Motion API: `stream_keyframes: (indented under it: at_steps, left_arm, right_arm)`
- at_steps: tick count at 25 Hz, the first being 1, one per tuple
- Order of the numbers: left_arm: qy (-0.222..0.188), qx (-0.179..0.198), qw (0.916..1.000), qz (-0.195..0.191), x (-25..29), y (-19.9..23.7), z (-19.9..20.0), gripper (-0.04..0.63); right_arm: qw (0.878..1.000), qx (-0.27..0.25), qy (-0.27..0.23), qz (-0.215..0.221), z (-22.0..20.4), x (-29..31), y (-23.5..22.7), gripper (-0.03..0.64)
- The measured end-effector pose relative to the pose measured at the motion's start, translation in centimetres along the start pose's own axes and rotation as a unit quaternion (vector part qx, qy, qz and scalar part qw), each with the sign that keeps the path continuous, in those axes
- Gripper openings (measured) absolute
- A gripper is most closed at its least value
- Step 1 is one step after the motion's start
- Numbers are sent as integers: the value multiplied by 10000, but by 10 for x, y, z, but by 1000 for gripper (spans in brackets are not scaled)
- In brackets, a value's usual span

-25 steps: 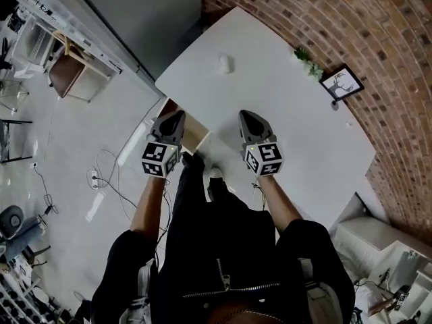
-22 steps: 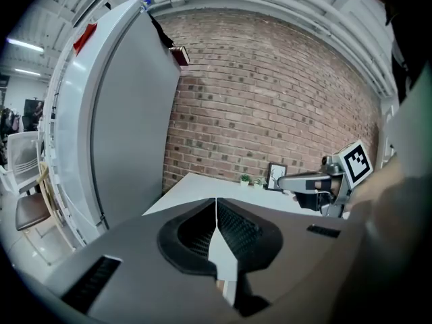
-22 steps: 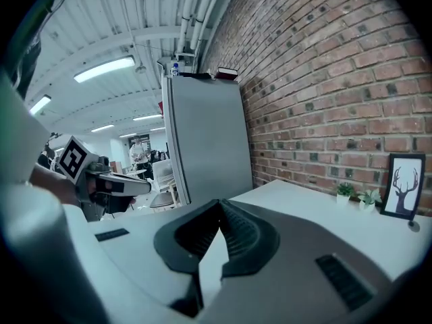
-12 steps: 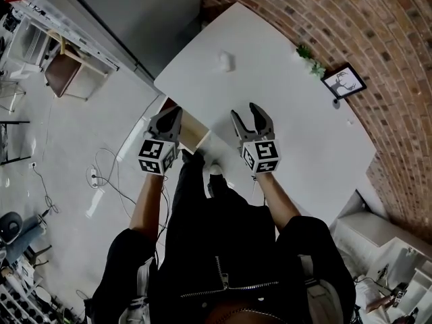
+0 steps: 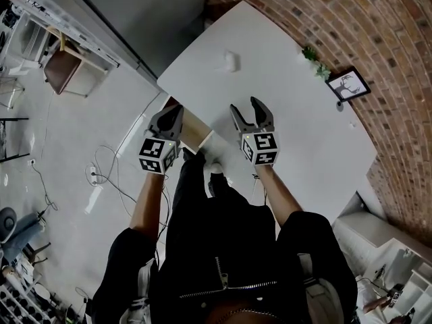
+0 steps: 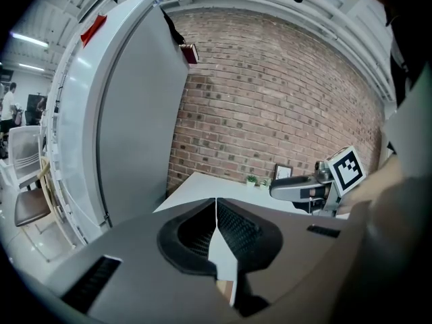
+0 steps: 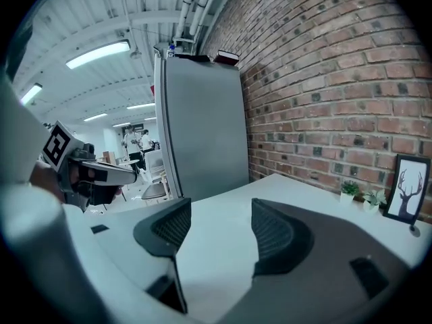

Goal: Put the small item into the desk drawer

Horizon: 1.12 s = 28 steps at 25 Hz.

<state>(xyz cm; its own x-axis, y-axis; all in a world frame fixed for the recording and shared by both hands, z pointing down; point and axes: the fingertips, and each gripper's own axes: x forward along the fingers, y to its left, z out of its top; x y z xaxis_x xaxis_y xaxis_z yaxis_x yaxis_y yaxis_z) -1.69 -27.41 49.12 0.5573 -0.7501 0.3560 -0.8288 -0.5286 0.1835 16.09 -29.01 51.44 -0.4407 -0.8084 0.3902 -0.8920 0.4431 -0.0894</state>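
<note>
The small white item (image 5: 230,61) stands on the white desk (image 5: 304,127) near its far left edge, well beyond both grippers. A tan drawer (image 5: 194,131) shows under the desk's near left edge. My left gripper (image 5: 176,112) is shut and empty, hovering over that drawer; its jaws meet in the left gripper view (image 6: 216,202). My right gripper (image 5: 246,106) is over the desk's near part. Its jaws have just been opening and now stand wide with nothing between them (image 7: 219,225). The item is not visible in either gripper view.
A tall grey cabinet (image 5: 145,12) stands left of the desk, and a brick wall (image 5: 378,39) runs along its far side. A framed deer picture (image 5: 347,84) and a small plant (image 5: 314,62) sit by the wall. A chair (image 5: 66,71) and cables (image 5: 108,174) are on the floor.
The right gripper's jaws went from shut to wide open, and it edged a little farther over the desk. The left gripper stayed shut and barely shifted.
</note>
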Motion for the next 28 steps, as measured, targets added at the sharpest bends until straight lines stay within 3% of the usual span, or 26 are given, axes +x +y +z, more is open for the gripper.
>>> stream_keyframes:
  at_steps: [18,28]
  left_arm:
    - [266,-286,9992,94,12,63,-21,21]
    - [428,-415,9981,128,23,99,-30,21]
  right_arm:
    - [9988,-9,470,-142,-5,115,-24,272]
    - [9904,131,1284,-490,-40,174,-50,310]
